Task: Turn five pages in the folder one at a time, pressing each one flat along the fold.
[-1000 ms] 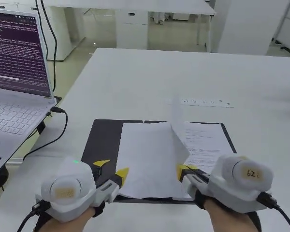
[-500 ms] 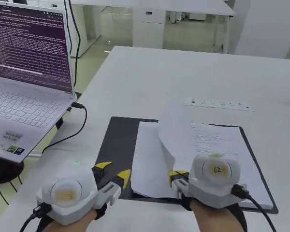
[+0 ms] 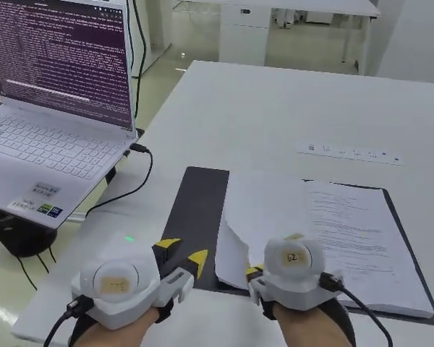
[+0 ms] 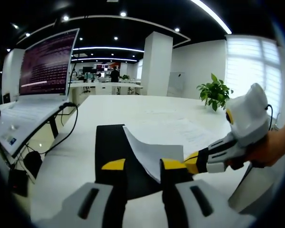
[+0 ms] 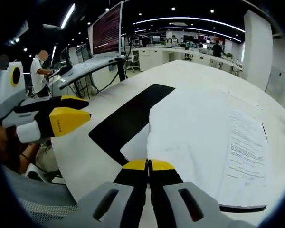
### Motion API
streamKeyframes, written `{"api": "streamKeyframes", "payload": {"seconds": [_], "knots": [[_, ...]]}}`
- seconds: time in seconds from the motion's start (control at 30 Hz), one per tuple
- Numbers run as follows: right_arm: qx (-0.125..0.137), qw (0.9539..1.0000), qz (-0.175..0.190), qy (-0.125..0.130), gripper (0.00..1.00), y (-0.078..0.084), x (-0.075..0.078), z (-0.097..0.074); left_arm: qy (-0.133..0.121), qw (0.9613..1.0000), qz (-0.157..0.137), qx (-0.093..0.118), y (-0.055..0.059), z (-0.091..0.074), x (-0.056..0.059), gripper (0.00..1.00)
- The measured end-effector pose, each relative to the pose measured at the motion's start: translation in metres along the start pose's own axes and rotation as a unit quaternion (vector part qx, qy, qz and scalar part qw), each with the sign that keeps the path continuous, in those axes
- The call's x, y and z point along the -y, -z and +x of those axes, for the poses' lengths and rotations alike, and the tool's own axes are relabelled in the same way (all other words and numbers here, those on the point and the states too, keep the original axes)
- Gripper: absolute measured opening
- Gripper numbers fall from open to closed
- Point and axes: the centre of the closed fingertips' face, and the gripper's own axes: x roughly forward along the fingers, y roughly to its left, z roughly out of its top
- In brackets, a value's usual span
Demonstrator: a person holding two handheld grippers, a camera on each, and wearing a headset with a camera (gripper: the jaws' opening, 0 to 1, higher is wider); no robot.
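Note:
A black folder (image 3: pixel 201 211) lies open on the white table, with printed pages (image 3: pixel 358 235) stacked on its right half. My right gripper (image 3: pixel 254 272) is shut on the near edge of one white page (image 3: pixel 264 206), which curves up and over toward the left cover. In the right gripper view the jaws (image 5: pixel 148 165) meet on that page (image 5: pixel 190 128). My left gripper (image 3: pixel 182 253) hovers open at the folder's front left corner, holding nothing. In the left gripper view its jaws (image 4: pixel 143 165) stand apart just before the lifted page (image 4: pixel 149 149), with the right gripper (image 4: pixel 237 128) alongside.
An open laptop (image 3: pixel 58 108) on a stand sits at the left, its cable (image 3: pixel 126 191) trailing near the folder. A white power strip (image 3: pixel 351 153) lies beyond the folder. The table's front edge runs just under the grippers.
The right gripper has carried the held page leftward across the folder, so more of the printed page beneath shows. The left gripper stays open at the front left corner. The head camera has shifted.

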Motion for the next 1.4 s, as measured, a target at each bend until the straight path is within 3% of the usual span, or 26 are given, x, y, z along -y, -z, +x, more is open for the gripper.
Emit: {"api": "streamKeyframes", "payload": {"seconds": [0.53, 0.77, 0.83, 1.0, 1.13, 1.27, 1.4], "knots": [[-0.021, 0.9994, -0.013, -0.025, 0.03, 0.022, -0.012, 0.018, 0.005, 0.9998, -0.005, -0.017, 0.01, 0.01, 0.004, 0.27], [-0.009, 0.9993, -0.008, -0.036, 0.03, 0.023, -0.018, 0.007, 0.029, 0.9988, 0.011, -0.039, 0.02, 0.031, 0.019, 0.26], [0.0, 0.9993, 0.002, -0.037, 0.03, 0.02, -0.017, 0.002, 0.04, 0.9974, 0.024, -0.055, 0.027, 0.04, 0.026, 0.25], [0.028, 0.999, 0.019, -0.029, 0.01, 0.013, -0.003, -0.018, 0.061, 0.9946, 0.042, -0.073, 0.036, 0.062, 0.045, 0.25], [0.051, 0.9973, 0.05, -0.014, 0.0, 0.009, 0.017, -0.03, 0.067, 0.9928, 0.049, -0.087, 0.047, 0.072, 0.052, 0.25], [0.055, 0.9966, 0.062, -0.006, 0.0, 0.009, 0.032, -0.038, 0.059, 0.9919, 0.051, -0.1, 0.057, 0.076, 0.051, 0.24], [0.07, 0.9946, 0.076, 0.007, 0.0, 0.004, 0.05, -0.044, 0.051, 0.9885, 0.066, -0.126, 0.072, 0.076, 0.043, 0.23]]}}
